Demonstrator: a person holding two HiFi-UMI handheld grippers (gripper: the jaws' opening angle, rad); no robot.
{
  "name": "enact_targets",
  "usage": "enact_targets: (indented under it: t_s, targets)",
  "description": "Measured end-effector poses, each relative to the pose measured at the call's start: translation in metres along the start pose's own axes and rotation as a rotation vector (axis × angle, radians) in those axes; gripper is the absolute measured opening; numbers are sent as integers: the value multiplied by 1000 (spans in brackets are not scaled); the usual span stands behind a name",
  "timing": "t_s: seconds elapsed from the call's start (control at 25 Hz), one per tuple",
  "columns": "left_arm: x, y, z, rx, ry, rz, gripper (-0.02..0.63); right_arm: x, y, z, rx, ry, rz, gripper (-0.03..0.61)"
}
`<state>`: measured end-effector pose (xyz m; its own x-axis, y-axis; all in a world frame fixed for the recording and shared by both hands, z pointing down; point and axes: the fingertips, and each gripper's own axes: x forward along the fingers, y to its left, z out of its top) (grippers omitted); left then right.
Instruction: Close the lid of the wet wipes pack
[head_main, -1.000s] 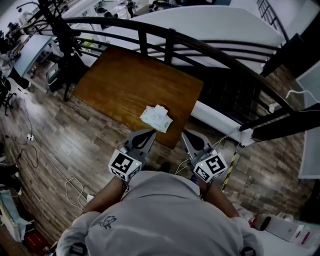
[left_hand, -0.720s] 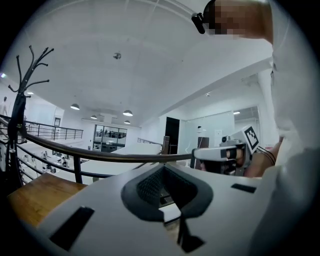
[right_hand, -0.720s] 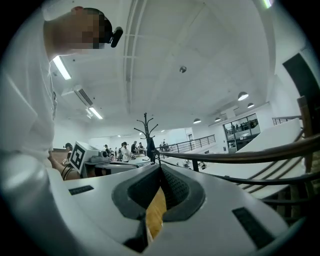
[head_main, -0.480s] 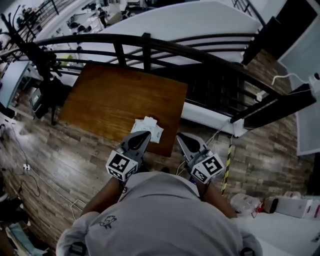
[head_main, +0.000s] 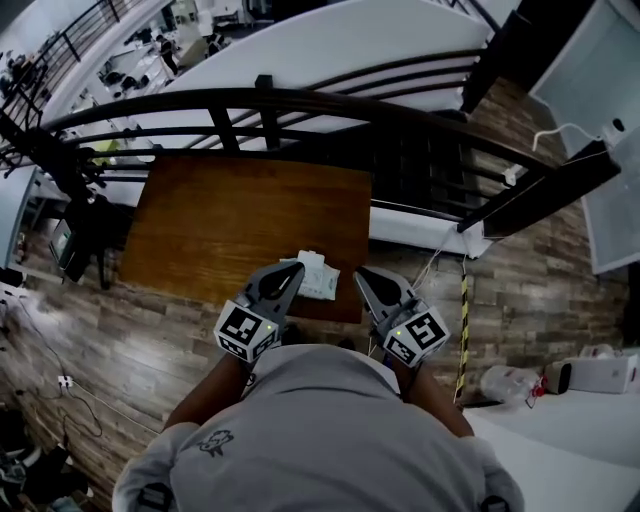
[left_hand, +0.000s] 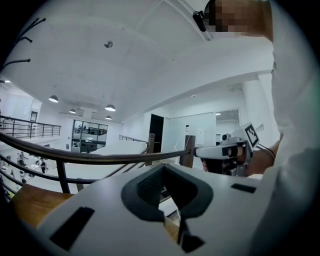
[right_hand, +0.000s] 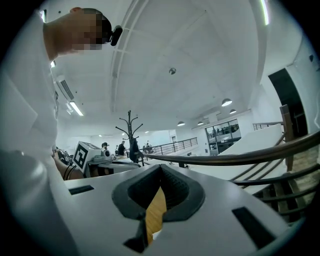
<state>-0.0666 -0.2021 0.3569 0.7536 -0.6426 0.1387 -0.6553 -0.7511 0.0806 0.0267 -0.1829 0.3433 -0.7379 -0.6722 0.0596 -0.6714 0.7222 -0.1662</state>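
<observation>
Left gripper (head_main: 290, 276): jaws closed, nothing between them, tips at near edge of brown wooden surface (head_main: 220, 220). White soft wet wipes pack (head_main: 318, 273) lies at that edge, just beside both grippers' tips; its print is too small to read. Right gripper (head_main: 367, 281): jaws closed, empty. Black-and-white square markers on both cubes. Only head view shows the pack. Gripper views show dark curved railing (right_hand: 240, 156), a wood sliver through jaws, and each other.
</observation>
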Motion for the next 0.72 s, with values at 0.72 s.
enact_targets:
  t_s: [0.72]
  targets:
    - [-29, 62, -28, 22, 54, -139, 9, 47, 14, -36, 32, 28, -158, 32]
